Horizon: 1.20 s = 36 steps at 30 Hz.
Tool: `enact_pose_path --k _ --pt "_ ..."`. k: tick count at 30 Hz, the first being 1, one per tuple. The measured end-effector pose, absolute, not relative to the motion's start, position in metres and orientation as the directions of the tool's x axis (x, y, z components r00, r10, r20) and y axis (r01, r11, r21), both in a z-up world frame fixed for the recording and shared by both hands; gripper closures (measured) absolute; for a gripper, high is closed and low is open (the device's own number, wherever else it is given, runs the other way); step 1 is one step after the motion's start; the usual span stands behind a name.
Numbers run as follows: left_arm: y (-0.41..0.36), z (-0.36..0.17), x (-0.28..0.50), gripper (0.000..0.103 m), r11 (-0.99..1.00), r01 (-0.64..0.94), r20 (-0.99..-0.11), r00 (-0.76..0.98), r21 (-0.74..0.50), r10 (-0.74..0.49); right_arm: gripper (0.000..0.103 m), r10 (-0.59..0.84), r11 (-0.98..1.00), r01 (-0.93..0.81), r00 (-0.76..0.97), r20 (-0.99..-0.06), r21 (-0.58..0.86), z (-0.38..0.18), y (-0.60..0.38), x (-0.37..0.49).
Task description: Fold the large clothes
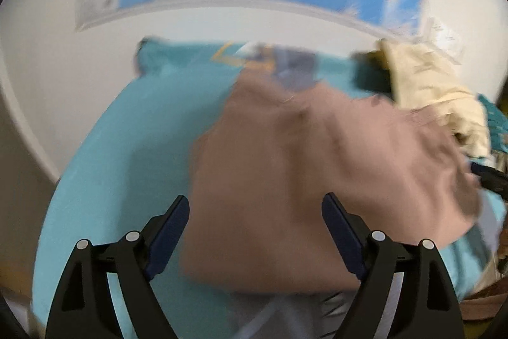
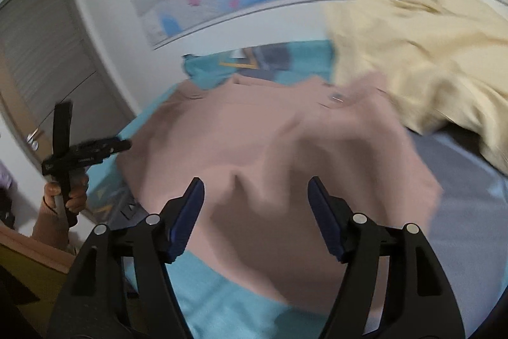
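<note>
Left wrist view shows the pink garment (image 1: 285, 180) spread on the teal bed cover (image 1: 120, 154), lying from 12 toward 2 o'clock of the left gripper (image 1: 255, 231), whose fingers gape wide and hold nothing. The right gripper (image 2: 255, 212) hovers over the cloth's middle, equally wide and empty. A cream garment (image 2: 428, 59) is heaped at 1 o'clock. Both hands look about equally near.

Dusty-pink garment (image 1: 304, 180), rumpled, spread flat on turquoise bedcover (image 1: 127, 148)
</note>
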<state>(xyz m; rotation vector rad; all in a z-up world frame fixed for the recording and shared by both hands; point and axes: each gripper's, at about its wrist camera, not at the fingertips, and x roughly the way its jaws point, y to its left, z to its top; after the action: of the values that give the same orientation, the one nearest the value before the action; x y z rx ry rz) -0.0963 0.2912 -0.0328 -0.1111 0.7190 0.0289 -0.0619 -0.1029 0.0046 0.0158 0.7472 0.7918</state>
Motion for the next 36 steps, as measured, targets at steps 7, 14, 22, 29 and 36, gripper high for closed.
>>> enact_pose_path --k 7,14,22,29,36 --pt "0.252 -0.060 -0.040 0.022 0.999 0.031 -0.743 0.668 -0.028 -0.041 0.041 0.578 0.753 -0.604 0.417 -0.701 0.261 -0.039 -0.084 -0.029" --pt "0.273 -0.057 -0.037 0.024 0.996 0.026 -0.743 0.664 -0.087 -0.083 0.044 0.574 0.790 -0.528 0.458 -0.679 0.311 -0.023 -0.128 -0.025" --pt "0.246 -0.033 -0.002 0.024 0.992 0.113 -0.701 0.702 -0.064 -0.125 0.037 0.577 0.782 -0.568 0.507 -0.640 0.255 0.000 -0.093 0.010" --pt "0.276 -0.060 0.046 0.033 0.991 0.024 -0.778 0.617 -0.129 -0.116 0.044 0.516 0.832 -0.477 0.475 -0.712 0.285 -0.031 -0.103 0.052" --pt "0.300 -0.066 0.047 0.035 0.974 -0.016 -0.776 0.608 -0.224 -0.168 0.053 0.529 0.840 -0.412 0.483 -0.697 0.352 -0.035 -0.140 0.051"
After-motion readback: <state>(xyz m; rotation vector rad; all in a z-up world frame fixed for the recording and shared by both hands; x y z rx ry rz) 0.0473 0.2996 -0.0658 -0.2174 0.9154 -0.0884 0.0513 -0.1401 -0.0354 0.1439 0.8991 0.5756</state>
